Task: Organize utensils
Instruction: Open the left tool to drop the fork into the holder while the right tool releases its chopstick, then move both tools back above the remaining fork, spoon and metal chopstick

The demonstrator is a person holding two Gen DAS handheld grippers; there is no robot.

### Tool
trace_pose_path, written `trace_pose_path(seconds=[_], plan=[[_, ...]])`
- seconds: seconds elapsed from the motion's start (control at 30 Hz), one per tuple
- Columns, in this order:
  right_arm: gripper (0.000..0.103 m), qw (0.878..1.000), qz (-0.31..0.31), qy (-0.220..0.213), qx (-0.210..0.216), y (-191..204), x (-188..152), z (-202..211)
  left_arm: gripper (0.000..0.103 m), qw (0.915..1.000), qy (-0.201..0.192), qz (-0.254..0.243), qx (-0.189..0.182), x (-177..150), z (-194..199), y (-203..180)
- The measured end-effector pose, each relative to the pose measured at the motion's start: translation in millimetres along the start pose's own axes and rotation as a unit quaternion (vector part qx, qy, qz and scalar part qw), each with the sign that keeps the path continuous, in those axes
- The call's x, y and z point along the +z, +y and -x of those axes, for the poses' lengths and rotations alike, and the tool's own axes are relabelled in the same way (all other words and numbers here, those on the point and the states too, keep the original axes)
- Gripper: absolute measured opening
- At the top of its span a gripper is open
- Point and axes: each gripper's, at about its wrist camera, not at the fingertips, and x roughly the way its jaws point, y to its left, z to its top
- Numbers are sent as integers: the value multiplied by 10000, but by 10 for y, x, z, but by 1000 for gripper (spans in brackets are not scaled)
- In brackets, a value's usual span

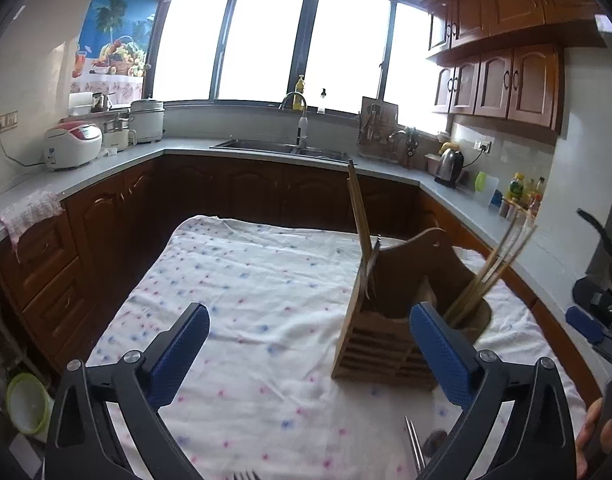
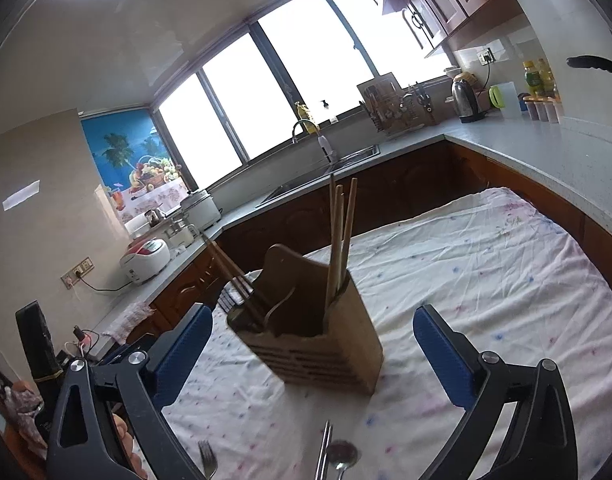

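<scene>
A wooden utensil holder (image 1: 390,332) (image 2: 314,340) stands on a table under a white dotted cloth (image 1: 245,300) (image 2: 486,280). Wooden chopsticks (image 1: 358,216) (image 2: 340,232) stick out of its compartments. My left gripper (image 1: 310,344) is open and empty, raised over the cloth just left of the holder. My right gripper (image 2: 312,348) is open and empty, facing the holder from the near side. On the cloth at the near edge lie a fork (image 2: 207,460) (image 1: 243,475), metal chopsticks (image 2: 324,452) (image 1: 414,444) and a spoon (image 2: 342,458) (image 1: 434,440).
A grey L-shaped countertop (image 1: 177,148) runs around the room with a sink (image 1: 281,148), a rice cooker (image 1: 71,146), a kettle (image 1: 450,164) and bottles (image 1: 520,192). Dark wooden cabinets (image 1: 225,192) stand behind the table. The right gripper shows at the right edge of the left wrist view (image 1: 598,320).
</scene>
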Motion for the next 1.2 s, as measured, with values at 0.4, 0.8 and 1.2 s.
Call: trace_pose_path(seconds=[0.4,0.8,1.2], plan=[[103,9983,555,140,-119,258,-478,497,102,9990,90,397,-178,-364,790,276],[103,9864,1595,-218,-333,643,-980,1103,102,9997,-158,47,155,-883,1514,294],[103,9787,1801,-959,-209,791,-902,1578,102,9954,-946,-172,-43,-910,2261,157]])
